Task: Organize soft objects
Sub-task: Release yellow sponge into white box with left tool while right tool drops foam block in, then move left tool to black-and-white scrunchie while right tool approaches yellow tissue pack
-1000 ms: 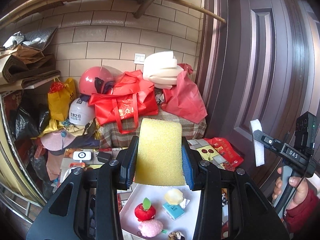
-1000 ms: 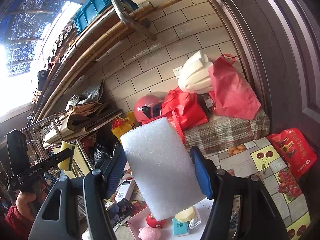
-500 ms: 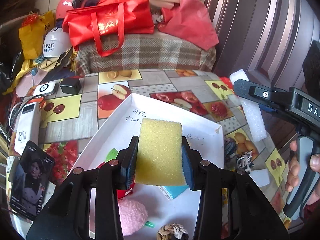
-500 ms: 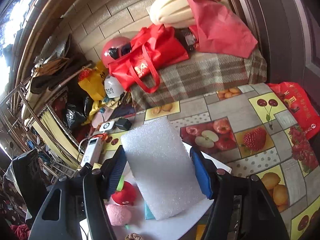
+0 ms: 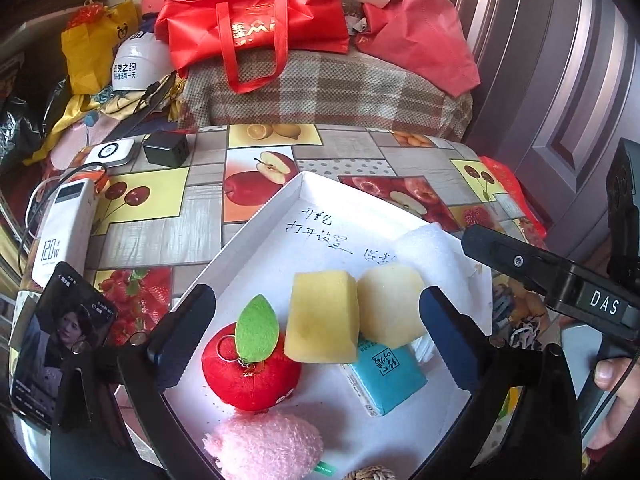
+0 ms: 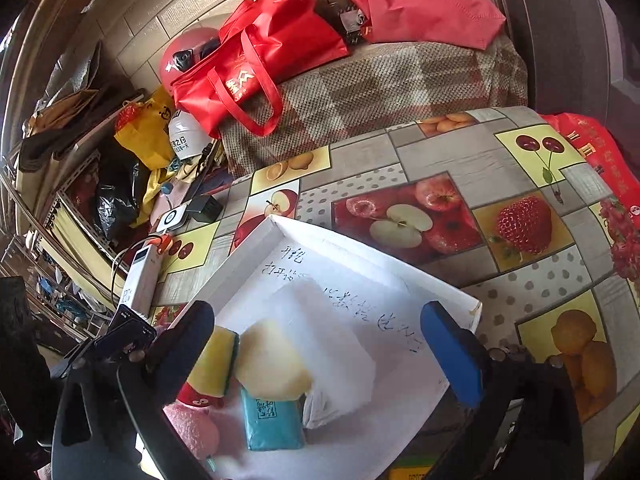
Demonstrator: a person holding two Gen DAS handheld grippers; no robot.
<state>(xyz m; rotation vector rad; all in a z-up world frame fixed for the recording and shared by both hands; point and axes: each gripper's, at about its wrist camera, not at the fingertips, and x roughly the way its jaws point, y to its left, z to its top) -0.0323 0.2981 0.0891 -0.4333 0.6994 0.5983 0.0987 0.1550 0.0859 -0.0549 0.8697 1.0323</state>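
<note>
A white tray (image 5: 256,220) sits on the fruit-print tablecloth. In it lie a yellow sponge (image 5: 322,316), a pale sponge (image 5: 390,304), a white foam block (image 5: 434,256), a red plush apple (image 5: 250,364), a pink plush (image 5: 264,446) and a teal tissue pack (image 5: 384,372). My left gripper (image 5: 316,336) is open and empty above the yellow sponge. My right gripper (image 6: 320,344) is open and empty above the white foam block (image 6: 328,340), with the yellow sponge (image 6: 214,362) and teal pack (image 6: 272,420) below left in its view.
A white power bank (image 5: 60,228), a phone (image 5: 60,336), a black charger (image 5: 166,148) and a white pad (image 5: 110,152) lie left of the tray. Red bags (image 5: 256,20), helmets and a plaid-covered pile stand behind. A dark door (image 5: 560,80) is at right.
Both grippers came down over the tray and opened. The yellow sponge left my left gripper and the white foam block left my right gripper; both now lie in the tray.
</note>
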